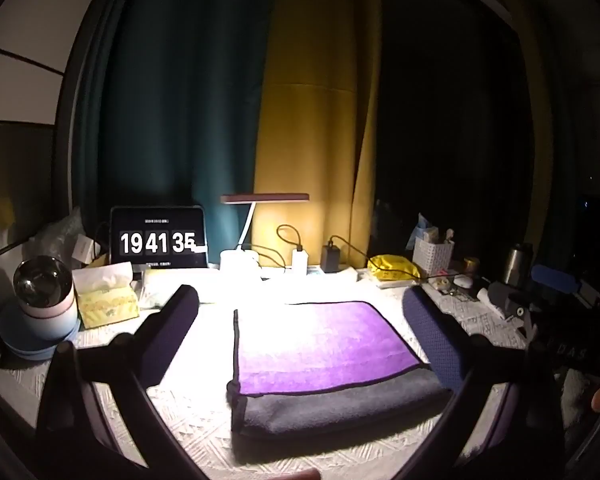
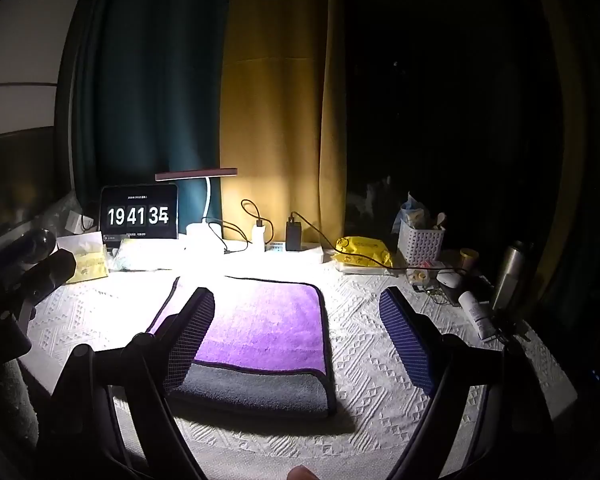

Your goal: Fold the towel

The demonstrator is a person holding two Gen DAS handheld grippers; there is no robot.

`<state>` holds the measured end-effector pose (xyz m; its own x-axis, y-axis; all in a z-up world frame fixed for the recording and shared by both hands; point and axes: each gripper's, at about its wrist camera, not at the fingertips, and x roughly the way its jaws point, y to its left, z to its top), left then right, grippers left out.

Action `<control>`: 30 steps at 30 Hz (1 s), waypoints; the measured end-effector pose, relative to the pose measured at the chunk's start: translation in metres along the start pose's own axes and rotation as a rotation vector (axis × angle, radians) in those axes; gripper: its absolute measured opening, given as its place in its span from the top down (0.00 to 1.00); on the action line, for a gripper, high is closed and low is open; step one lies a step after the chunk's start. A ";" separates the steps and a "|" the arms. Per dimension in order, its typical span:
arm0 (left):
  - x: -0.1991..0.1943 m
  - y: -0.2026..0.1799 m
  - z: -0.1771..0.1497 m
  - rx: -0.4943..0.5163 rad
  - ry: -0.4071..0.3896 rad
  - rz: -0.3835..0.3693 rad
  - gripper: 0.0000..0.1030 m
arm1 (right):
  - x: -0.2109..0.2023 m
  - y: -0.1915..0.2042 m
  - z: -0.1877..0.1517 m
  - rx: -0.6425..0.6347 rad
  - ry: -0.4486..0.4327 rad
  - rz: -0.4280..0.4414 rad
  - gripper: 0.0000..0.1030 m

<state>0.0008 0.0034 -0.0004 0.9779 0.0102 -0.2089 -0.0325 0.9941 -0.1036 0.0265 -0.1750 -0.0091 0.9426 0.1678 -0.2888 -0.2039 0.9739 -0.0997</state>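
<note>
One tablet clock [image 1: 159,238] reading "19 41 35", behind folded towel [image 1: 324,356]

My left wrist view sits low over the desk's [image 1: 204,408] near edge, facing the curtained back edge. My right wrist view looks the same way from further right. Both are close and share the towel [image 1: 324,344] [image 2: 260,324], clock tablet [image 1: 158,238] [image 2: 139,212] and lamp [image 1: 265,199] [image 2: 196,175].

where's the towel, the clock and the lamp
towel [image 1: 320,340], left wrist view, on its purple top
clock [image 2: 139,216], right wrist view, on the digits
lamp [image 1: 265,198], left wrist view, on its head bar
</note>
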 end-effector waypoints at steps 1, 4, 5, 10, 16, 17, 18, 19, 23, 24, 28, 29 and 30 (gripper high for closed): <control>0.000 0.000 0.000 0.001 0.002 -0.001 0.01 | 0.003 0.003 -0.001 -0.001 0.002 0.001 0.15; 0.000 -0.001 -0.001 0.000 0.002 0.001 0.01 | 0.006 0.005 -0.003 0.000 0.005 0.000 0.15; -0.001 -0.002 -0.001 0.000 0.002 0.002 0.01 | 0.006 0.005 -0.004 0.000 0.005 0.000 0.15; -0.001 -0.002 -0.001 0.002 0.000 0.005 0.01 | 0.005 0.004 -0.003 0.000 0.008 0.000 0.15; -0.001 -0.001 -0.001 0.001 0.001 0.004 0.01 | 0.006 0.003 -0.003 0.001 0.010 0.002 0.15; -0.001 -0.001 -0.001 0.001 0.001 0.004 0.01 | 0.006 0.003 -0.003 0.001 0.010 0.003 0.15; -0.001 -0.001 -0.001 0.001 0.001 0.004 0.01 | 0.006 0.003 -0.003 0.002 0.009 0.001 0.15; -0.001 0.000 -0.001 0.000 0.002 0.004 0.01 | 0.006 0.004 -0.003 0.002 0.010 0.001 0.15; -0.001 0.000 -0.001 0.002 0.005 0.005 0.01 | 0.006 0.003 -0.003 0.002 0.011 0.002 0.15; -0.001 0.000 -0.001 0.003 0.005 0.006 0.01 | 0.006 0.004 -0.004 0.002 0.011 0.002 0.15; -0.001 -0.001 0.000 0.004 0.008 0.005 0.01 | 0.006 0.004 -0.004 0.003 0.013 0.004 0.15; -0.001 0.000 0.000 0.005 0.008 0.006 0.01 | 0.006 0.004 -0.003 0.002 0.012 0.002 0.15; -0.001 0.000 0.000 0.006 0.008 0.007 0.01 | 0.006 0.004 -0.003 0.003 0.012 0.002 0.15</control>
<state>-0.0006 0.0030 -0.0004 0.9760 0.0168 -0.2170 -0.0386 0.9946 -0.0967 0.0309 -0.1707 -0.0144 0.9389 0.1677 -0.3006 -0.2049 0.9740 -0.0965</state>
